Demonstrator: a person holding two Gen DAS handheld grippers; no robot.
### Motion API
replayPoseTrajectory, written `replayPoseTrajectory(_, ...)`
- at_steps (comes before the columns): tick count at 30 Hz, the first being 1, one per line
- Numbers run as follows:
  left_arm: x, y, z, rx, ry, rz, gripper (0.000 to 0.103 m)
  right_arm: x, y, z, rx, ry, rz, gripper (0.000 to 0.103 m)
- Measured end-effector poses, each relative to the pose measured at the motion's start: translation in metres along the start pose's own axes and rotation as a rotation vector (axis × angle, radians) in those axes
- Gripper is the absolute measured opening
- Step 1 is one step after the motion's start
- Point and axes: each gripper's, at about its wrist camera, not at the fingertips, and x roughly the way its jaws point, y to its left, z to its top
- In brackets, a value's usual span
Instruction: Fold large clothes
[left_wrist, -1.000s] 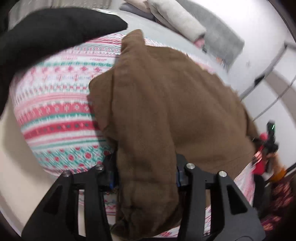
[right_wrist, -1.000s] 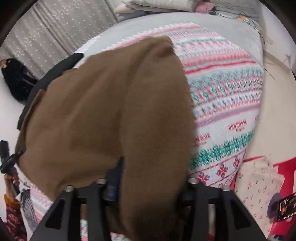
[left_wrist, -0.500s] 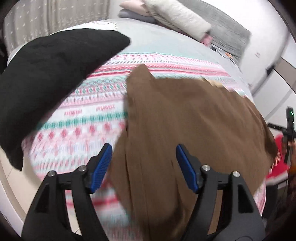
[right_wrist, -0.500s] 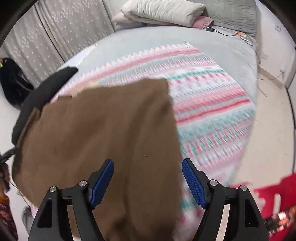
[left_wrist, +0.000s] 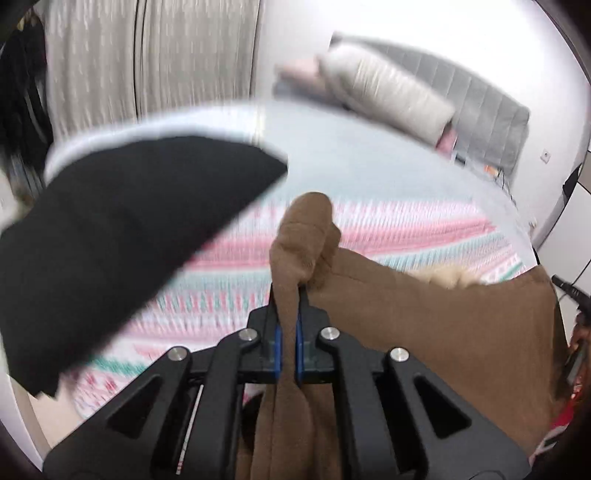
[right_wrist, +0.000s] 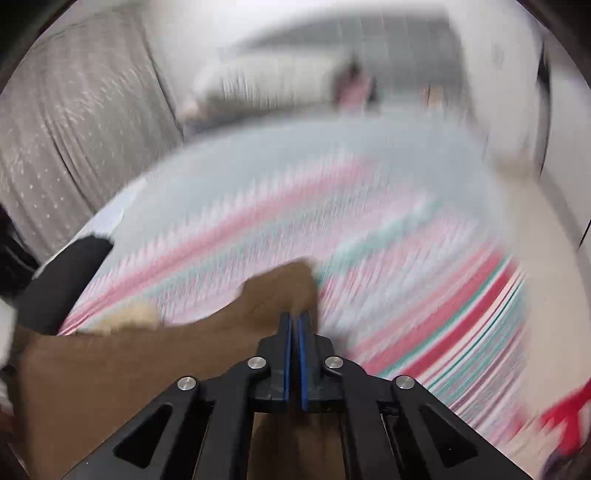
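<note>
Brown soft fleece garment, limp and light by the look of it, hung slack over patterned pink-and-teal bed cover. Left gripper just clamped shut on one bunched corner, right gripper likewise on another. Best held at corners, being floppy and prone to sag.

The garment lies on the blanket, which covers the bed. Left of the garment lies a dark cloth; behind it, at the headboard, lie pillows.
</note>
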Motion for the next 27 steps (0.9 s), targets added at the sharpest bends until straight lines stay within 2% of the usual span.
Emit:
replayPoseTrajectory(2,-0.001,-0.004,0.007,-0.008,-0.015,-0.002,0.007,-0.009,-0.008,0.019,0.019,-0.044,-0.048,0.0)
replayPoseTrajectory(4,0.017,-0.003,0.007,-0.013,0.017,0.028,0.009,-0.011,-0.023,0.036,0.097,-0.052,-0.029,0.001)
replayPoseTrajectory(5,0.037,0.001,0.002,-0.013,0.084,0.052,0.012,-0.01,-0.028,0.041,0.124,-0.038,-0.003,0.003)
replayPoseTrajectory(7,0.068,0.012,-0.005,-0.039,0.209,0.061,0.015,0.002,-0.031,0.042,0.148,0.062,0.075,0.006)
replayPoseTrajectory(9,0.084,0.032,-0.012,-0.115,0.279,0.042,0.015,0.021,-0.03,0.031,0.147,0.184,0.138,0.021)
replayPoseTrajectory(10,0.086,0.036,-0.014,-0.141,0.293,0.012,0.018,0.027,-0.028,0.026,0.138,0.216,0.144,0.035)
replayPoseTrajectory(11,0.089,0.043,-0.014,-0.182,0.313,-0.045,0.026,0.035,-0.028,0.019,0.128,0.246,0.149,0.051)
replayPoseTrajectory(13,0.095,0.042,-0.012,-0.207,0.344,-0.107,0.04,0.052,-0.031,0.008,0.136,0.282,0.146,0.059)
replayPoseTrajectory(14,0.102,0.04,-0.013,-0.205,0.376,-0.125,0.044,0.059,-0.033,0.004,0.149,0.303,0.141,0.059)
replayPoseTrajectory(16,0.116,0.032,-0.017,-0.202,0.437,-0.128,0.045,0.082,-0.038,-0.008,0.207,0.38,0.152,0.059)
replayPoseTrajectory(17,0.125,0.032,-0.021,-0.216,0.475,-0.132,0.045,0.094,-0.04,-0.016,0.239,0.42,0.156,0.053)
replayPoseTrajectory(18,0.133,0.032,-0.025,-0.234,0.507,-0.138,0.043,0.102,-0.039,-0.024,0.262,0.449,0.166,0.041)
replayPoseTrajectory(19,0.137,0.03,-0.029,-0.258,0.529,-0.15,0.015,0.105,-0.038,-0.027,0.258,0.452,0.17,0.015)
replayPoseTrajectory(20,0.135,0.027,-0.031,-0.28,0.522,-0.171,0.007,0.101,-0.033,-0.03,0.233,0.437,0.164,0.011)
replayPoseTrajectory(22,0.121,0.022,-0.022,-0.254,0.436,-0.137,0.006,0.081,-0.025,-0.024,0.17,0.357,0.159,0.009)
replayPoseTrajectory(23,0.106,0.017,-0.013,-0.237,0.366,-0.134,0.006,0.068,-0.023,-0.016,0.145,0.298,0.149,0.008)
replayPoseTrajectory(25,0.079,0.016,0.005,-0.272,0.248,-0.188,0.006,0.042,-0.019,0.006,0.107,0.182,0.131,0.008)
replayPoseTrajectory(27,0.058,0.013,0.023,-0.27,0.149,-0.187,0.006,0.026,-0.014,0.025,0.1,0.123,0.139,0.008)
